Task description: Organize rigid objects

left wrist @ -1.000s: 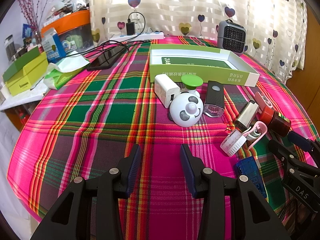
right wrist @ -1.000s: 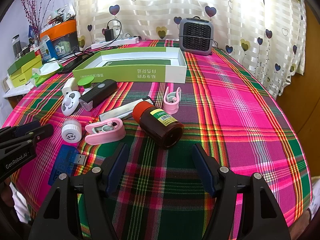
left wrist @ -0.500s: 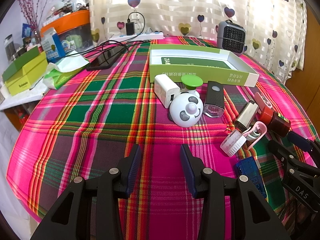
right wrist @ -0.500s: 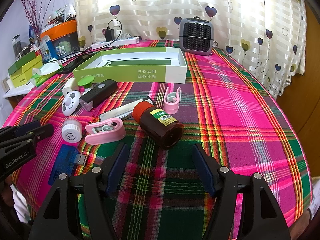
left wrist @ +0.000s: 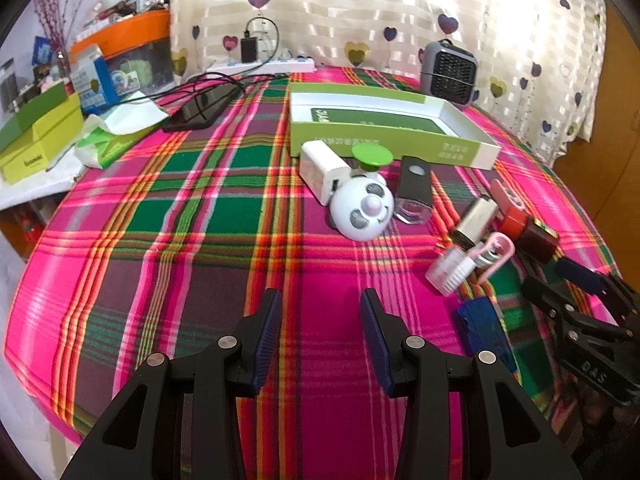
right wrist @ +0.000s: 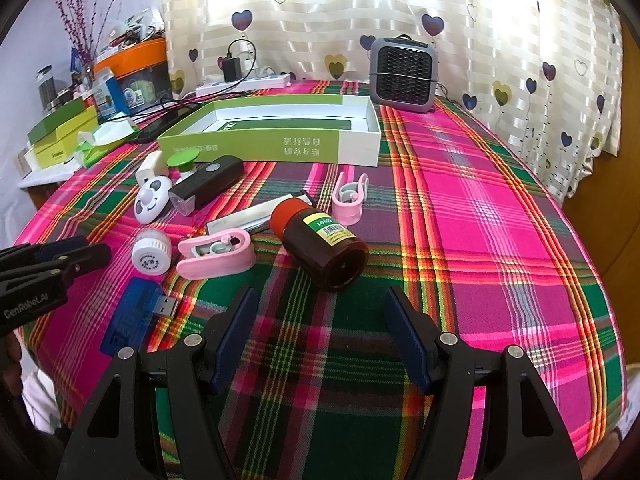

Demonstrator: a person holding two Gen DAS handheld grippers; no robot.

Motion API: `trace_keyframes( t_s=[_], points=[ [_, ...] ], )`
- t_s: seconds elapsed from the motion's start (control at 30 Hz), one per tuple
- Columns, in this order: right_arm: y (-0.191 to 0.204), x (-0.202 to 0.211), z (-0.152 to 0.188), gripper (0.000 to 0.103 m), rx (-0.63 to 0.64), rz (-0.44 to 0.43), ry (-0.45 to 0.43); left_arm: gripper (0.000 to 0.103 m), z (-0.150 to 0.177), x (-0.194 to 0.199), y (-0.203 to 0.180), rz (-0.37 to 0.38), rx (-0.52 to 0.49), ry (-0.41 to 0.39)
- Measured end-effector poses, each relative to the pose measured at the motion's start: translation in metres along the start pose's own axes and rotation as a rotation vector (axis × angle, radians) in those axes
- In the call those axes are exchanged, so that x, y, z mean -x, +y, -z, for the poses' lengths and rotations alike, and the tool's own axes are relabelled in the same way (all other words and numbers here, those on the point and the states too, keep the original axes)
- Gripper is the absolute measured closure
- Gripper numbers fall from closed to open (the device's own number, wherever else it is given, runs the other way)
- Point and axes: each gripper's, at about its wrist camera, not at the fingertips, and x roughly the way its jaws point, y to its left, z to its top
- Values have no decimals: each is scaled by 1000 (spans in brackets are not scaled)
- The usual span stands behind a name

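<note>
An open green and white box (right wrist: pixel 280 136) (left wrist: pixel 384 128) lies on the plaid table. In front of it lie a white charger (left wrist: pixel 322 170), a panda-face fan (left wrist: pixel 362 210) (right wrist: pixel 150 200), a black light (left wrist: pixel 414 190) (right wrist: pixel 208 184), a silver bar (right wrist: pixel 256 216), a brown bottle with a red cap (right wrist: pixel 320 248) (left wrist: pixel 528 230), two pink clips (right wrist: pixel 218 254) (right wrist: pixel 350 198), a small white jar (right wrist: pixel 152 250) and a blue USB stick (right wrist: pixel 134 320) (left wrist: pixel 482 330). My left gripper (left wrist: pixel 320 300) is open and empty over bare cloth. My right gripper (right wrist: pixel 320 300) is open and empty, just short of the bottle.
A grey mini heater (right wrist: pixel 402 74) stands at the back. A power strip with cables (left wrist: pixel 264 66), a phone (left wrist: pixel 196 114), tissues (left wrist: pixel 116 132) and green boxes (left wrist: pixel 36 136) fill the back left. The table edge (right wrist: pixel 592 280) drops off on the right.
Both grippers have barely moved; the left view has shifted slightly. No object has moved.
</note>
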Motion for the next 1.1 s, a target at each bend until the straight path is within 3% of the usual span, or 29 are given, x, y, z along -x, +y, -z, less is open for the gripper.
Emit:
trace_keyframes(
  t_s=[0.3,0.67,0.83,1.1],
  points=[
    [-10,8,7,37,-14,-38,-17,64,8,27,-27,155,-101,-6],
    [-21,18,9,37,-49,-18,-33,64,11,23,-57,294,-187,74],
    [-25,20,8,37,-61,-8,-33,64,15,14,-70,296,-227,117],
    [-26,20,8,37,-59,-8,-35,64,11,10,-66,239,-209,101]
  ],
)
